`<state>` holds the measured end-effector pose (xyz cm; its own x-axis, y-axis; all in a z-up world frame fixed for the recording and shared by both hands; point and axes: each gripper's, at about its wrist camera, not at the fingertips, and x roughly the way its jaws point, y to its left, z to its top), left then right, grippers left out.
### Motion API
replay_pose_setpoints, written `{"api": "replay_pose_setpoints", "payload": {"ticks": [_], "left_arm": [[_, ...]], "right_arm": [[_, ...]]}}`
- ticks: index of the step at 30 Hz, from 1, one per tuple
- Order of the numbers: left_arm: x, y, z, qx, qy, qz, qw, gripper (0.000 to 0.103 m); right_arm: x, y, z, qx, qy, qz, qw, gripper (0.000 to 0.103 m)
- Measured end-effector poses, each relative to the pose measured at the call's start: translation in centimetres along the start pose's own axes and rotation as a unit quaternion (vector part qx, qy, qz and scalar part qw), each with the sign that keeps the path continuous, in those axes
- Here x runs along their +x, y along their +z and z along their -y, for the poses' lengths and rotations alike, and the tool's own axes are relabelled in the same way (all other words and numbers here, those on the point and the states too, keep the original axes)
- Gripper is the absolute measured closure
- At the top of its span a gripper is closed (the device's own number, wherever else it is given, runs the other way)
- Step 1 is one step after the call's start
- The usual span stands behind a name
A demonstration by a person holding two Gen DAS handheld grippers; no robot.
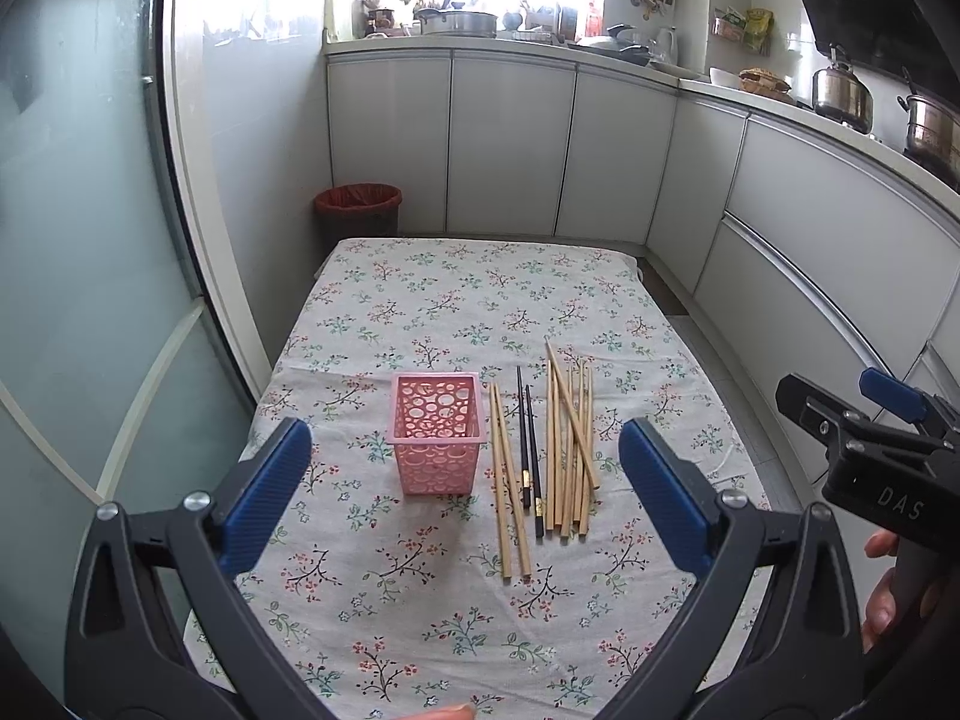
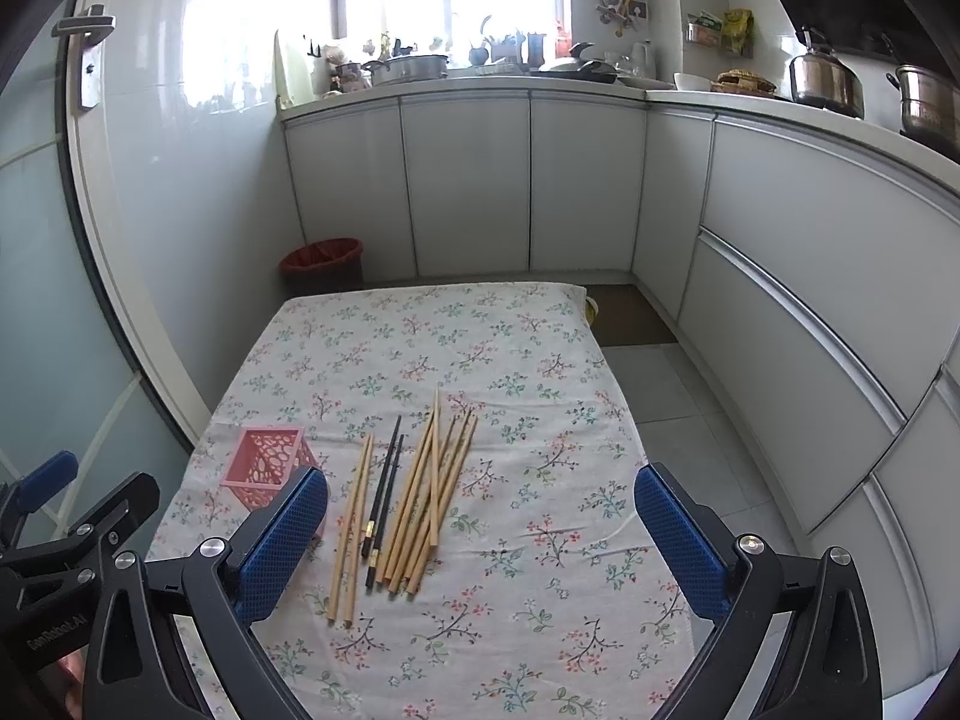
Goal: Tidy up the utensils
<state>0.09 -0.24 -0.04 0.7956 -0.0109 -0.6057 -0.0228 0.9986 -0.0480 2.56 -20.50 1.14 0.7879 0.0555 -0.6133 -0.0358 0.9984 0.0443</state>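
A pink perforated holder (image 1: 437, 433) stands upright and empty on the floral tablecloth (image 1: 468, 300). Right of it lie two wooden chopsticks (image 1: 510, 486), then a black pair (image 1: 529, 456), then a loose bundle of several wooden chopsticks (image 1: 570, 450). My left gripper (image 1: 465, 495) hovers open above the near table, holding nothing. In the right wrist view the holder (image 2: 270, 468) sits partly behind a finger, with the wooden pair (image 2: 354, 522), black pair (image 2: 384, 492) and bundle (image 2: 435, 492) ahead. My right gripper (image 2: 480, 546) is open and empty, also seen as the right gripper (image 1: 852, 420) beside the table.
A red-lined bin (image 1: 359, 207) stands on the floor past the table's far edge. White cabinets (image 1: 510, 144) wrap the back and right, with pots (image 1: 840, 90) on the counter. A glass door (image 1: 78, 240) is at left. A hand (image 1: 885, 588) holds the right tool.
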Motion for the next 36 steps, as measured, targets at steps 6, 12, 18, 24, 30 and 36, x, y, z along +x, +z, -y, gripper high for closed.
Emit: {"api": "replay_pose_setpoints", "payload": {"ticks": [6, 12, 18, 24, 30, 36], "left_arm": [[0.3, 0.0, -0.1, 0.0, -0.003, -0.001, 1.0, 0.001], [0.1, -0.1, -0.4, -0.007, -0.006, -0.001, 1.0, 0.001], [-0.4, 0.1, -0.5, -0.012, -0.006, 0.008, 0.9999, 0.001], [-0.6, 0.2, -0.6, -0.017, -0.006, 0.012, 0.9998, 0.001], [-0.6, 0.2, -0.7, -0.019, -0.006, 0.012, 0.9997, 0.001], [-0.5, 0.2, -0.8, -0.019, -0.007, 0.013, 0.9997, 0.001]], "right_arm": [[0.2, 0.1, -0.1, 0.003, -0.002, 0.0, 1.0, 0.0], [0.2, 0.0, -0.4, 0.003, -0.008, -0.007, 1.0, 0.0], [-0.3, -0.2, -0.8, -0.007, -0.021, -0.011, 1.0, 0.0], [-0.8, -0.1, -0.6, -0.004, -0.028, -0.007, 1.0, 0.0], [-0.7, -0.2, -0.4, -0.001, -0.031, -0.007, 0.999, 0.0], [-0.6, -0.2, -0.6, -0.001, -0.03, -0.006, 1.0, 0.0]]}}
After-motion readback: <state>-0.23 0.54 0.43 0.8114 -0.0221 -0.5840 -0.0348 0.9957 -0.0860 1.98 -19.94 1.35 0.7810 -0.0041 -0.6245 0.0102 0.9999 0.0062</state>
